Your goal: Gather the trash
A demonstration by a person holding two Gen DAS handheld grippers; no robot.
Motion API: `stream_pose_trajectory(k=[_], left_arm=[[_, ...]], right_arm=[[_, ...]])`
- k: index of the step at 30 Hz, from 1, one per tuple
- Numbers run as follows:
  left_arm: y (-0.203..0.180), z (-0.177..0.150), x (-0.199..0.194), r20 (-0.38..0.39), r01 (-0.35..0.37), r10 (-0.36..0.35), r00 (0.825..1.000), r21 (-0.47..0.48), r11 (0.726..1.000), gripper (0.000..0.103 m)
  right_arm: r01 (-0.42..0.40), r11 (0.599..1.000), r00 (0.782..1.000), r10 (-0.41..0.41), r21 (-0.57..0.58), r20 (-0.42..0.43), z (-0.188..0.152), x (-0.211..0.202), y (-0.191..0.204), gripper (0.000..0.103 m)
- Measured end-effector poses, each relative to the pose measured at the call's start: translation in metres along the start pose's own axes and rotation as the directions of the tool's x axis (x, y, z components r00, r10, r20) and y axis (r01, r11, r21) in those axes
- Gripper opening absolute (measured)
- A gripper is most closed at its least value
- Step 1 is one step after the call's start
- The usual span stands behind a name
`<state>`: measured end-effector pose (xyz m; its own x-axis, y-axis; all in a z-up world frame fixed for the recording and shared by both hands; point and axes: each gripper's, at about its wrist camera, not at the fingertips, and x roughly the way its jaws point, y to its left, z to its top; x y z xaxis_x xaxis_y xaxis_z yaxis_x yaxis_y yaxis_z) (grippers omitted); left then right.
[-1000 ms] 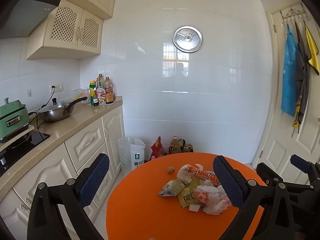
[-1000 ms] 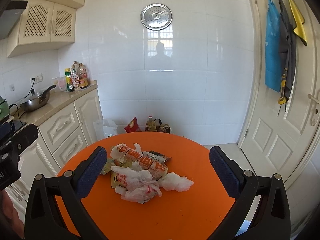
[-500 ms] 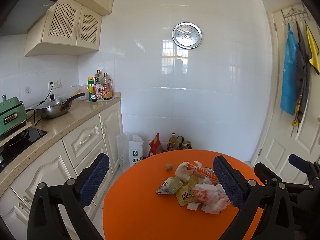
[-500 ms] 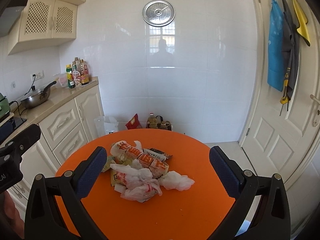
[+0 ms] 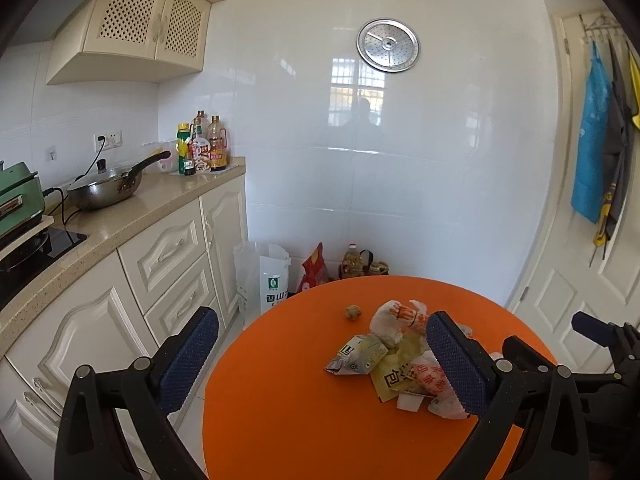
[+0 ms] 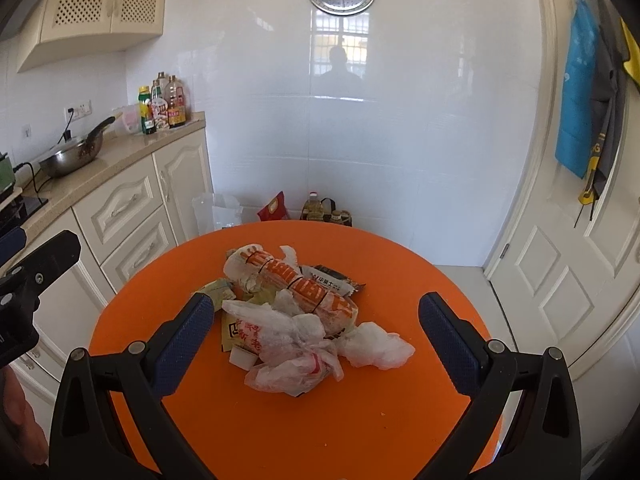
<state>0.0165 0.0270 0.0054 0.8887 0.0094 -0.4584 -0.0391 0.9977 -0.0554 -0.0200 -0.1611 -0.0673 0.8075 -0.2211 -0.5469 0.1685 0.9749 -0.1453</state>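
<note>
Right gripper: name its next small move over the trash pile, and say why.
Probably lower the right gripper straight onto the crumpled plastic bags: its jaws are wide open, empty, and already straddle the pile on the orange table.

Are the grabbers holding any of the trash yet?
No, nothing is held. The left hand-held gripper and the right hand-held gripper are both open above the trash pile on the orange table.

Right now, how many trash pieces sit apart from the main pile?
1: a small brown wad on the orange table, beyond the pile. More may hide behind the left tool.
</note>
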Motion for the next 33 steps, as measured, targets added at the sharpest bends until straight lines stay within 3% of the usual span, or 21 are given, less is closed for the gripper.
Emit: stream_pose_trajectory(k=[10,17,19,24,33], left_arm=[[0.007,-0.011,0.062,-0.145,-0.006,0.002,0.989,-0.026,1.0,0.102],[0.002,-0.014,0.1,-0.219,-0.014,0.007,0.976,-0.03,0.999,0.102],[-0.002,-0.015,0.107,-0.227,-0.014,0.008,0.974,-0.023,1.0,0.102],[-0.008,-0.016,0.122,-0.241,-0.012,0.011,0.97,-0.006,1.0,0.102],[-0.032,-0.038,0.125,-0.251,0.025,-0.014,0.968,0.04,0.999,0.102]], right_arm=[[-0.022,0.997,0.986,0.01,-0.071,-0.164,-0.019,0.072,0.019,0.1],[-0.069,0.991,0.962,0.036,-0.113,-0.272,-0.037,0.118,0.028,0.091],[-0.081,0.989,0.954,0.041,-0.124,-0.298,-0.043,0.127,0.03,0.08],[-0.147,0.988,0.955,0.129,-0.049,-0.266,-0.046,0.123,0.013,0.071],[-0.219,0.97,0.949,0.237,0.105,-0.207,-0.052,0.093,-0.033,0.069]])
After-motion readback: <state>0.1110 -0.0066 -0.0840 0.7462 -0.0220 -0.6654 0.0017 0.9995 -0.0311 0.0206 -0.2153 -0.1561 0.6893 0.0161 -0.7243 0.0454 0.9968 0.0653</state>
